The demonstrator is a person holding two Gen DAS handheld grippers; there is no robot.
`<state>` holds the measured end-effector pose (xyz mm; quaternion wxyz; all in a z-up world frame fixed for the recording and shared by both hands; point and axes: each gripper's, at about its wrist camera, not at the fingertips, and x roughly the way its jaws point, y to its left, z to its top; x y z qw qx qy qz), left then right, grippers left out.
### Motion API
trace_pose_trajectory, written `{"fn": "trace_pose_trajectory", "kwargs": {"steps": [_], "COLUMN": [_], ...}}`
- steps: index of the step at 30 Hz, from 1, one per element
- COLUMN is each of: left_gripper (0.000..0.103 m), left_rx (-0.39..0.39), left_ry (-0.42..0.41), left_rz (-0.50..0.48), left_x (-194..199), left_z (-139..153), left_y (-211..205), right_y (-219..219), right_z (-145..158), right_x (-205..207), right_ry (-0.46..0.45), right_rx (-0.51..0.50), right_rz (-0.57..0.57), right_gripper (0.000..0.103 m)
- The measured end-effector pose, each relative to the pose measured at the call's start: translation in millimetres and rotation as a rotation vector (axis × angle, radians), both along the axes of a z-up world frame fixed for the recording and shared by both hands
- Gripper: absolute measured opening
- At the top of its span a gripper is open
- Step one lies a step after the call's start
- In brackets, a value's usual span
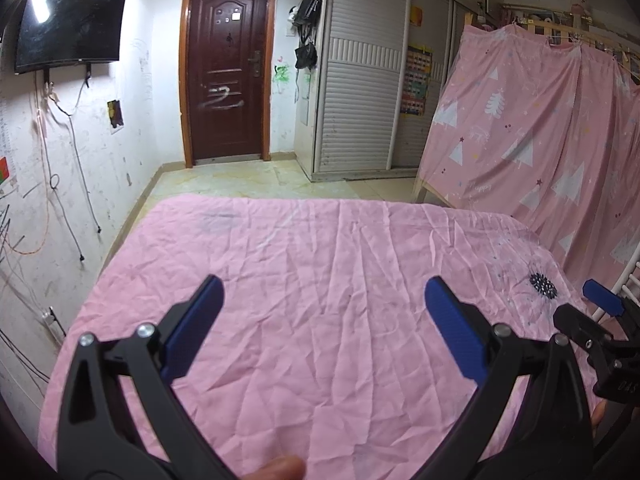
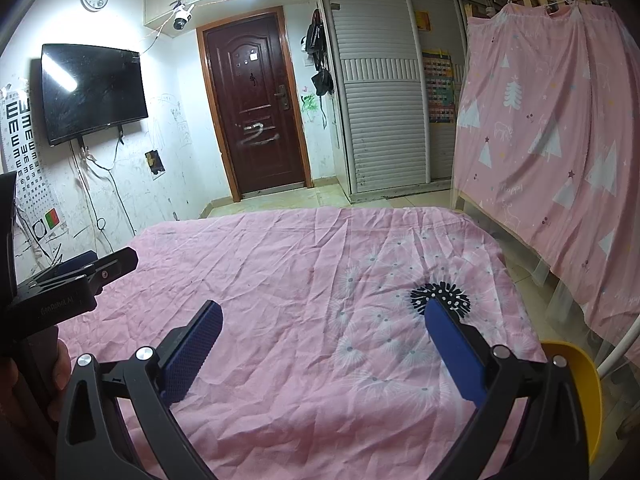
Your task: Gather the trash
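No trash shows in either view. My left gripper [image 1: 323, 292] is open and empty, held above a bed covered by a wrinkled pink sheet [image 1: 304, 272]. My right gripper [image 2: 323, 316] is open and empty above the same sheet [image 2: 280, 272], near a black dandelion print [image 2: 440, 294]. The right gripper's blue fingertip shows at the right edge of the left wrist view [image 1: 602, 300]. The left gripper's body shows at the left of the right wrist view [image 2: 76, 280].
A yellow bowl-like object [image 2: 580, 384] sits at the bed's right edge. A pink curtain [image 2: 560, 120] hangs on a wooden frame to the right. Beyond the bed are a tiled floor [image 1: 248, 180], a brown door [image 1: 228, 68], white wardrobes [image 2: 380, 100] and a wall television [image 2: 92, 92].
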<state>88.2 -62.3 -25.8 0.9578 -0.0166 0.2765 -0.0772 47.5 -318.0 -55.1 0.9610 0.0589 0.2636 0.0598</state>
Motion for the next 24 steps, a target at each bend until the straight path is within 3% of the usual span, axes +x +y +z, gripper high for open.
{"fn": "trace_pose_trajectory", "kwargs": {"steps": [24], "left_gripper": [0.097], "left_rx": [0.003], "left_ry": [-0.004], "left_rz": [0.0], "left_x": [-0.6], "left_z": [-0.8], "left_y": [-0.6], "right_y": [0.0], "right_z": [0.0], "right_x": [-0.2], "right_ry": [0.0], "right_rx": [0.0], "right_rz": [0.0], "right_gripper": [0.094]}}
